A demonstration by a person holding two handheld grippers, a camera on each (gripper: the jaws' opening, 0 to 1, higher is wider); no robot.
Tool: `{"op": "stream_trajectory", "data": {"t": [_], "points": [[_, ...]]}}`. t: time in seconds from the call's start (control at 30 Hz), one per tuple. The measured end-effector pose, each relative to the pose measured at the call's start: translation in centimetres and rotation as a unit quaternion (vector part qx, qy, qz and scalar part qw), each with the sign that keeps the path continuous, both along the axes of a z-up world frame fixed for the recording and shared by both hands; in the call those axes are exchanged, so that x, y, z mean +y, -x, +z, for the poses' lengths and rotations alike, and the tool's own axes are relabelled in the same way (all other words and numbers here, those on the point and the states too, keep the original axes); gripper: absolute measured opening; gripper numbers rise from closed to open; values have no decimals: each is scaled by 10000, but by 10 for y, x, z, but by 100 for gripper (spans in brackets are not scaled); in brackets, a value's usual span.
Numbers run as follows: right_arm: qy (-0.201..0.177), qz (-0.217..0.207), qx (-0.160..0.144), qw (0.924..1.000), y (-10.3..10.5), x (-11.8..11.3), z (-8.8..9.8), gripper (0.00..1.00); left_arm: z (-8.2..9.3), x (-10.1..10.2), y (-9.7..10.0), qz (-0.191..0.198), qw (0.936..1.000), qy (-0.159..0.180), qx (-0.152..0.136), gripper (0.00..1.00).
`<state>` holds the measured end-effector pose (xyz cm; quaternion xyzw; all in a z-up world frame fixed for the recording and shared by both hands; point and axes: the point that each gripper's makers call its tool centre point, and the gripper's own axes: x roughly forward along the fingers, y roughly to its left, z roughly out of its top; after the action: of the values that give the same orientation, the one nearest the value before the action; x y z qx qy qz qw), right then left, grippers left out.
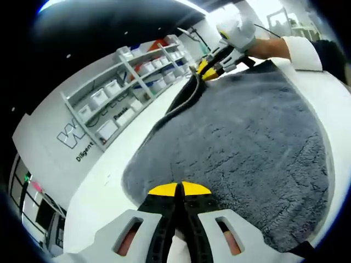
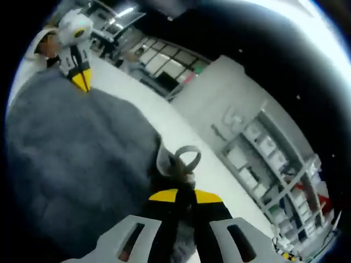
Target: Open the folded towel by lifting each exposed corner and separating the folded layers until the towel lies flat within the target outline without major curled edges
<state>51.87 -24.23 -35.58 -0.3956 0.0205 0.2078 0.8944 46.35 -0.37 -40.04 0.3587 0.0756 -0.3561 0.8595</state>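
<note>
**Both grippers pinching opposite ends of the grey towel**

Left gripper view:
- Left gripper (image 1: 179, 193) at 6 o'clock, yellow-tipped black jaws pressed together on the near edge of the fluffy dark grey towel (image 1: 252, 148). No gap visible between the tips.
- Towel spreads from 6 o'clock up toward 1 o'clock over the white table (image 1: 104, 192). Mostly open, pile looks even. Edge at 11–12 o'clock curls up into a dark raised fold.
- Right gripper (image 1: 211, 70) at 12–1 o'clock, at the far towel edge, held by a white-gloved hand (image 1: 237, 30) with a white sleeve behind it. Yellow tips touch the towel; cannot tell from here how the jaws stand.
- White shelving rack with white bins (image 1: 129, 87) at 10–11 o'clock against a white wall with dark lettering.

Right gripper view:
- Right gripper (image 2: 185, 198) at 6 o'clock, jaws closed on a bunched towel corner. Grey fabric sits between the tips, and a grey hanging loop (image 2: 186, 156) sticks up just beyond them.
- Towel (image 2: 71, 164) runs from centre to 9–10 o'clock; table (image 2: 181, 131) bare beside it at centre.
- Left gripper (image 2: 81, 81) at 10–11 o'clock on the far towel edge, yellow tips together on the fabric.
- Shelving rack (image 2: 274, 164) at 3–4 o'clock.
</note>
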Motion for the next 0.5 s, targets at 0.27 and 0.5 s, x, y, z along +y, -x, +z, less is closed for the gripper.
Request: {"op": "stream_trajectory", "data": {"t": [0.27,0.5], "points": [[-640,-338,-188,9972,-13,-10,20,0,0,0,-1,3,10000,27,22,0],[-1533,-868,-95,9843,-38,-35,24,0,1,0,-2,15,10000,11,11,0]]}}
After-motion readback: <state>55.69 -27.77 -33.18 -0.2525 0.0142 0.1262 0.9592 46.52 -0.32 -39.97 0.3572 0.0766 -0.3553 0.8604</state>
